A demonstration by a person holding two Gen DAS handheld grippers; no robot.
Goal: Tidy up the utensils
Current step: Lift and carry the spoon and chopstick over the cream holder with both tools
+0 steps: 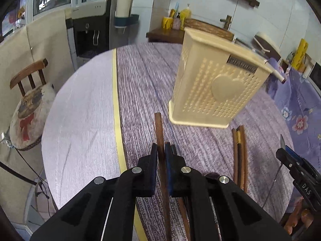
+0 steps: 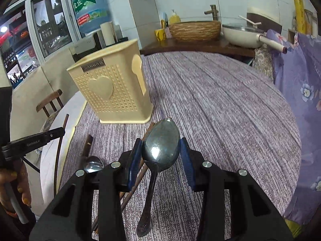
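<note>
Your left gripper [image 1: 161,150] is clamped on a single brown chopstick [image 1: 159,132], which runs straight up between the two pads and pokes out past the fingertips; it hangs clear of the round table [image 1: 84,108]. Your right gripper [image 2: 161,150] has its blue pads pressed on either side of the bowl of a metal spoon [image 2: 161,142], bowl up and forward, handle hanging down toward the camera.

The cream perforated utensil holder [image 1: 216,80] stands upright on the purple striped tablecloth [image 2: 220,110], toward the far-left part of the table as the right wrist view shows it, near the yellow-banded edge of the cloth. A bundle of brown chopsticks [image 1: 239,152] lies flat on the cloth just in front of the holder, between your two grippers. A second spoon [image 2: 93,165] lies beside them, close to the near edge, partly hidden behind your right gripper's frame. Your left hand [image 2: 14,182] shows at that view's left edge.
</note>
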